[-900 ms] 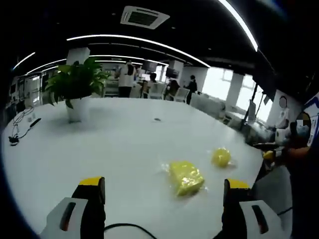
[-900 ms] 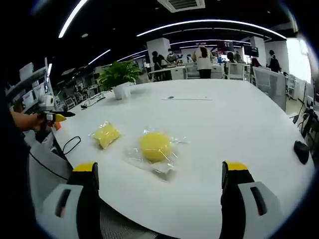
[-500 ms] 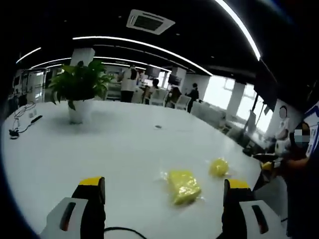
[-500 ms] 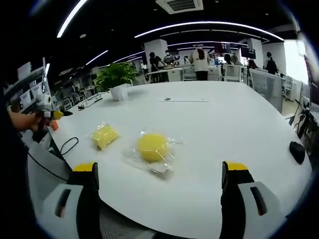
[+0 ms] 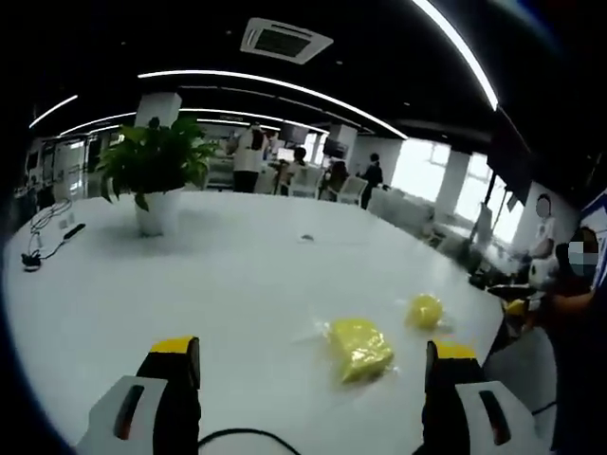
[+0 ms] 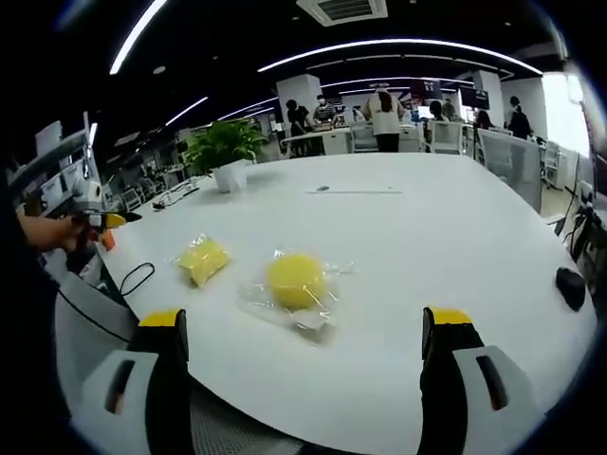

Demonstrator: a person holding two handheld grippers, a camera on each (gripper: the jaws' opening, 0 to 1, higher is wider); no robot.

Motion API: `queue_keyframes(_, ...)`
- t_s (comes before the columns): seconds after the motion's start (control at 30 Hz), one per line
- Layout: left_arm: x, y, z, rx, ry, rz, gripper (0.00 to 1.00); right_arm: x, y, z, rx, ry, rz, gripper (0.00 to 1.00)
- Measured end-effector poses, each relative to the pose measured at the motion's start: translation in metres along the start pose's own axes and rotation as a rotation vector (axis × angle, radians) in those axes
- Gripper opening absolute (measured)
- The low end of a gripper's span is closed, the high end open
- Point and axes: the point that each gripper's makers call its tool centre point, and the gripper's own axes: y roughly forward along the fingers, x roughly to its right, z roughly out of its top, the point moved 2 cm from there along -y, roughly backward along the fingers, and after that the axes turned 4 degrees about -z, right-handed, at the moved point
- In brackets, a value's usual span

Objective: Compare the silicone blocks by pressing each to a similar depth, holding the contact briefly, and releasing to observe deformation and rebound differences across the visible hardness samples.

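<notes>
Two yellow silicone pieces lie on a white table (image 6: 446, 227), each sealed in a crinkly clear plastic bag. The round block (image 6: 296, 280) sits near the table's front edge, just ahead of the right gripper (image 6: 302, 353) and between its jaws' lines; the squarish block (image 6: 203, 258) lies to its left, apart from it and nearer the table's left edge. In the left gripper view the squarish block (image 5: 358, 345) is the nearer one, with the round block (image 5: 424, 309) beyond it toward the right edge.

Around both blocks the glossy tabletop is bare and broad; a potted plant (image 5: 152, 171) stands far back, and a black cable (image 6: 133, 278) loops off the left edge. A dark computer mouse (image 6: 572, 287) rests by the right edge.

The right gripper's jaws, grey with yellow tips, stand wide apart, holding and touching nothing. The left gripper (image 5: 307, 370) is likewise spread wide and empty, raised above the table short of the blocks.
</notes>
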Motion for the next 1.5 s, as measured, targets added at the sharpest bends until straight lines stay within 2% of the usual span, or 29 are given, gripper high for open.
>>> queue_keyframes(0.03,0.000,0.001,-0.002,-0.013,-0.001,0.006,1.00,0.000,0.001,0.000,0.000,-0.002,0.000,0.96)
queue_keyframes(0.23,0.001,0.001,0.002,0.017,-0.027,-0.013,1.00,0.000,0.005,0.003,0.002,-0.008,0.000,0.96)
queue_keyframes(0.3,0.001,0.001,0.003,0.019,-0.025,-0.017,1.00,-0.001,0.005,-0.003,-0.037,-0.055,0.000,0.96)
queue_keyframes(0.37,-0.001,0.001,0.003,0.021,-0.028,-0.016,1.00,-0.006,0.006,-0.003,-0.025,-0.084,0.008,0.96)
queue_keyframes(0.6,-0.001,0.001,0.001,0.032,-0.053,-0.013,1.00,-0.008,0.006,-0.001,0.008,-0.049,0.016,0.96)
queue_keyframes(0.7,0.001,0.002,-0.002,0.026,-0.052,-0.012,1.00,-0.009,0.007,-0.006,-0.014,-0.063,0.010,0.96)
queue_keyframes(0.93,0.006,0.003,0.001,0.025,-0.051,-0.019,1.00,-0.011,0.008,-0.001,0.002,-0.043,0.031,0.96)
queue_keyframes(1.03,0.006,0.003,0.001,0.026,-0.051,-0.018,1.00,-0.010,0.009,-0.002,-0.013,-0.010,0.030,0.96)
queue_keyframes(1.2,0.010,0.003,-0.001,0.032,-0.054,-0.022,1.00,-0.011,0.008,-0.003,-0.014,-0.028,0.034,0.96)
queue_keyframes(1.5,0.013,0.004,-0.004,0.021,-0.060,-0.025,1.00,-0.010,0.004,-0.003,0.000,-0.003,0.043,0.96)
